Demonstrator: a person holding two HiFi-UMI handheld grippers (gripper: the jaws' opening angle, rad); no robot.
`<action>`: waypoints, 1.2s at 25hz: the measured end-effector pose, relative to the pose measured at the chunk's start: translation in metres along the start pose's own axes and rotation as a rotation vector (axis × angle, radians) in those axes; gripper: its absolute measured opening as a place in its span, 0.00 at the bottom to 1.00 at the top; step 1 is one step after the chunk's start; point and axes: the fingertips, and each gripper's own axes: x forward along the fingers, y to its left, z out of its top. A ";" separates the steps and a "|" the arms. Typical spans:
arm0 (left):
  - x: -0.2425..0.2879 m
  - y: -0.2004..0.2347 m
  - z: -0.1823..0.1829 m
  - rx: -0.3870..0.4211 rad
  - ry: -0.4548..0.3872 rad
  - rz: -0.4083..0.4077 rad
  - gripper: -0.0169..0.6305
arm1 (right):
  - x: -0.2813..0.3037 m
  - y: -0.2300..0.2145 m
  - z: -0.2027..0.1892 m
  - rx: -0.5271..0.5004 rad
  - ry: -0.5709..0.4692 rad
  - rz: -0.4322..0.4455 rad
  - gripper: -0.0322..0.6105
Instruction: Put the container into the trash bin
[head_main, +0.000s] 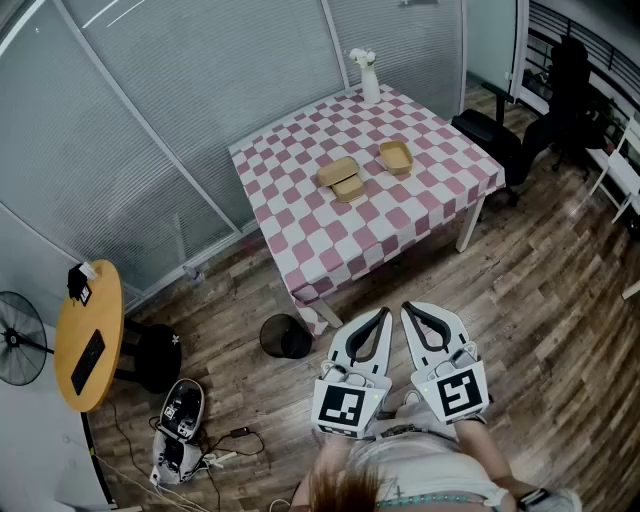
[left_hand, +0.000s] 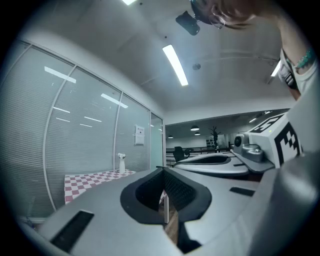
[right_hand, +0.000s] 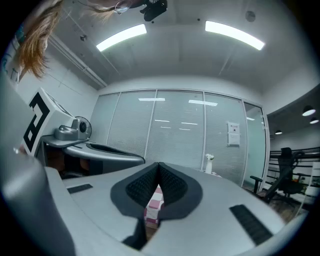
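Both claws out in front of me, level, and nothing in either. My left claw (head_main: 384, 312) has its jaws together, tips touching, with only a sliver of floor showing behind them. My right claw (head_main: 407, 308) is the same, pads pressed tip to tip, and a strip of pink check shows through the gap behind.

Ahead stands the desk (head_main: 400, 215) under its pink-and-white checked cloth. There's the container (head_main: 339, 177), tan like kraft paper, shallow and rectangular. It seems to be in two parts lying together, one overlapping the other, near the middle of the cloth. A second container (head_main: 396, 156) of the same tan sits just to its right, a single open tray set apart from the first. At the far edge a white spray bottle (head_main: 367, 76) stands upright.

Both containers are well apart from my claws, up on the desk beyond the near edge, with bare wooden floor between us.

The trash bin (head_main: 285, 337), round and black, sits on the floor by the desk's near corner, just left of my left claw.
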 end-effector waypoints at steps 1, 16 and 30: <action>0.003 0.000 0.000 0.000 0.002 -0.001 0.04 | 0.001 -0.003 -0.001 -0.001 0.002 0.000 0.04; 0.039 -0.017 0.002 -0.042 -0.030 0.072 0.04 | -0.007 -0.042 -0.009 -0.012 -0.025 0.063 0.04; 0.085 0.003 -0.001 -0.058 -0.027 0.072 0.04 | 0.020 -0.078 -0.030 0.013 -0.004 0.058 0.04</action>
